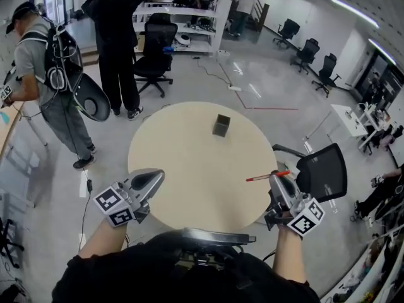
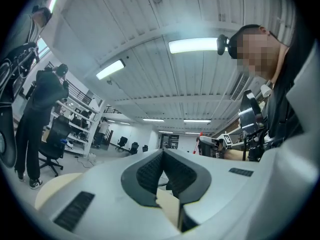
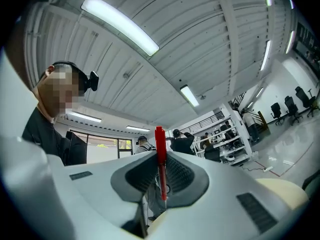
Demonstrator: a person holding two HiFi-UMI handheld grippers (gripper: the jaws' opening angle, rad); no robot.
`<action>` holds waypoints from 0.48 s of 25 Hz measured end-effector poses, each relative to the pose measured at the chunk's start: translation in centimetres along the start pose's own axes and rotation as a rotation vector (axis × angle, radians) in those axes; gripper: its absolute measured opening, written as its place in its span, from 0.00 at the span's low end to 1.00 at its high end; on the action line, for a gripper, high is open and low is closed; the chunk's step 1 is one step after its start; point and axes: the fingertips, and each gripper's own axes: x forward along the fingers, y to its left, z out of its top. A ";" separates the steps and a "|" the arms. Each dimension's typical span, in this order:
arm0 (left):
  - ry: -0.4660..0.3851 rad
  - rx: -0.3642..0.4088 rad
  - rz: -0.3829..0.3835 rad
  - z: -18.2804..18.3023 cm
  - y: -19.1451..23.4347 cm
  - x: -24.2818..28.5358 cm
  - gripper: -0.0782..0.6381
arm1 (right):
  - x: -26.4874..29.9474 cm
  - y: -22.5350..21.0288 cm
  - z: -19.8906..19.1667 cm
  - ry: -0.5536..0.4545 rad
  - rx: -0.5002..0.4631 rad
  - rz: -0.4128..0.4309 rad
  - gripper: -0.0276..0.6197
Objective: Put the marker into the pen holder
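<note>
Jaws of my right gripper [image 3: 160, 178] clamp the red marker [image 3: 159, 151], well short of the pen holder [image 1: 221, 125]; left gripper [image 2: 162, 156] jaws closed, empty. Marker may pivot and miss.

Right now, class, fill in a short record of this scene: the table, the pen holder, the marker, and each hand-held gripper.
table: round, pale top
pen holder: dark, standing on the table's far half, apart from both grippers
marker: red, clamped between jaws, not yet in the pen holder
right hand-held gripper: jaws shut on the marker, at the table's near right edge
left hand-held gripper: jaws together, nothing between them, at the table's near left edge
</note>
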 end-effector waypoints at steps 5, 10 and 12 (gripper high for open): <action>-0.001 0.023 0.038 -0.4 -1.8 5.3 0.10 | -0.6 -4.9 1.9 0.007 0.026 0.073 0.12; 0.028 0.026 0.084 -1.9 -2.4 8.5 0.10 | -1.4 -9.0 2.1 0.005 0.067 0.113 0.12; 0.040 0.023 0.092 -2.3 -2.3 9.5 0.10 | -1.4 -10.4 2.0 0.004 0.079 0.119 0.12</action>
